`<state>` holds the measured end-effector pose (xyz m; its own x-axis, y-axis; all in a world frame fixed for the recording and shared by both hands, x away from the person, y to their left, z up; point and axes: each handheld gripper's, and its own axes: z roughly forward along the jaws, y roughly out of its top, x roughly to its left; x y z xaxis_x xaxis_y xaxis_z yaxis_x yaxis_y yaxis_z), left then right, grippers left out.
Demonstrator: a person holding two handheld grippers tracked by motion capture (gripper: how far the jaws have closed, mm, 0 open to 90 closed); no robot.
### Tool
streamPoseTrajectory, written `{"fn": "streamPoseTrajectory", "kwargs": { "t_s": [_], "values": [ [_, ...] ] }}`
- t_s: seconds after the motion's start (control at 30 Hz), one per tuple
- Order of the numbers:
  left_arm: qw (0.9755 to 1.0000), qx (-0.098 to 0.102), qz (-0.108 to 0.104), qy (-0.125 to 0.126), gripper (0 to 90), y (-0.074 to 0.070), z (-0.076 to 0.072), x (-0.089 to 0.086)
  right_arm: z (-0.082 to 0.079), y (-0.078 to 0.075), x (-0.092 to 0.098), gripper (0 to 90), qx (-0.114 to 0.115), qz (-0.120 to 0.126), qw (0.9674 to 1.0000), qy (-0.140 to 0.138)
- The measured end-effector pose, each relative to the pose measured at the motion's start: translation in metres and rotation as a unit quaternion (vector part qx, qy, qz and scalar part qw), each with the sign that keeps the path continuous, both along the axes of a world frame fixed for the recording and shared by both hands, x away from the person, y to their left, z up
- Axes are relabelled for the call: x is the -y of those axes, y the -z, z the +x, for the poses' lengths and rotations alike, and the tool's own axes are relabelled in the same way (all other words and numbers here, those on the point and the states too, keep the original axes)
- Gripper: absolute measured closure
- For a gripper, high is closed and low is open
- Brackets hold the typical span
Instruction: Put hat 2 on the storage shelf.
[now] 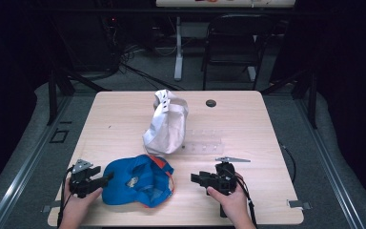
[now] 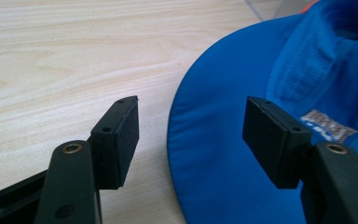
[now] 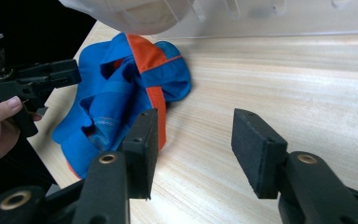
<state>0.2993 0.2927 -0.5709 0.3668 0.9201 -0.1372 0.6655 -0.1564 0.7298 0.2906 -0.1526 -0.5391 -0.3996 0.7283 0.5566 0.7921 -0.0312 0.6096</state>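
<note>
The pale wooden table [image 1: 124,119] carries a white cap [image 1: 167,123] near its middle, with a clear plastic piece [image 1: 204,142] just beside it, and a crumpled blue cap [image 1: 138,180] with orange trim lying near the front edge. The left hand-held gripper [image 1: 106,178] sits at the blue cap's left edge, its 2 jaws spread with the brim between them but not pinched. The right hand-held gripper [image 1: 194,178] rests apart from the blue cap, jaws spread over bare wood.
</note>
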Motion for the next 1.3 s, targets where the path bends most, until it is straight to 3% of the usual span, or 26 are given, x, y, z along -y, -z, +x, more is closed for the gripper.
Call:
{"fn": "streamPoseTrajectory", "kwargs": {
  "t_s": [0.17,0.27,0.3,0.4,0.67,0.8,1.0,1.2,1.3],
  "values": [
    [0.9998,-0.016,-0.011,0.009,36.4,0.009,0.002,0.004,-0.001,0.013,-0.001,51.1,-0.008,-0.001,1.0000,-0.001],
    [0.9993,-0.022,-0.003,0.031,37.1,0.010,0.001,0.010,-0.001,0.017,-0.005,51.0,-0.009,-0.008,0.9999,-0.010],
    [0.9992,-0.019,0.005,0.035,37.7,0.010,0.001,0.012,-0.002,0.017,-0.006,51.0,-0.012,-0.025,0.9995,-0.015],
    [0.9984,-0.025,0.011,0.050,38.7,0.009,-0.001,0.017,-0.002,0.021,-0.012,51.0,-0.018,-0.013,0.9994,-0.026],
    [0.9954,-0.010,0.031,0.090,39.4,0.010,-0.006,0.036,0.000,0.029,-0.020,50.6,-0.038,0.000,0.9984,-0.043],
    [0.9944,-0.004,0.031,0.102,39.3,0.011,-0.008,0.043,0.002,0.032,-0.023,50.6,-0.041,0.001,0.9981,-0.046],
    [0.9925,0.014,0.047,0.112,39.1,0.011,-0.012,0.052,0.006,0.038,-0.029,50.6,-0.053,-0.017,0.9964,-0.064],
    [0.9918,0.014,0.049,0.117,39.1,0.011,-0.013,0.051,0.010,0.043,-0.032,51.7,-0.072,0.000,0.9942,-0.081],
    [0.9915,0.015,0.049,0.120,39.1,0.011,-0.012,0.051,0.010,0.044,-0.033,55.3,-0.081,0.021,0.9928,-0.085]
  ]
}}
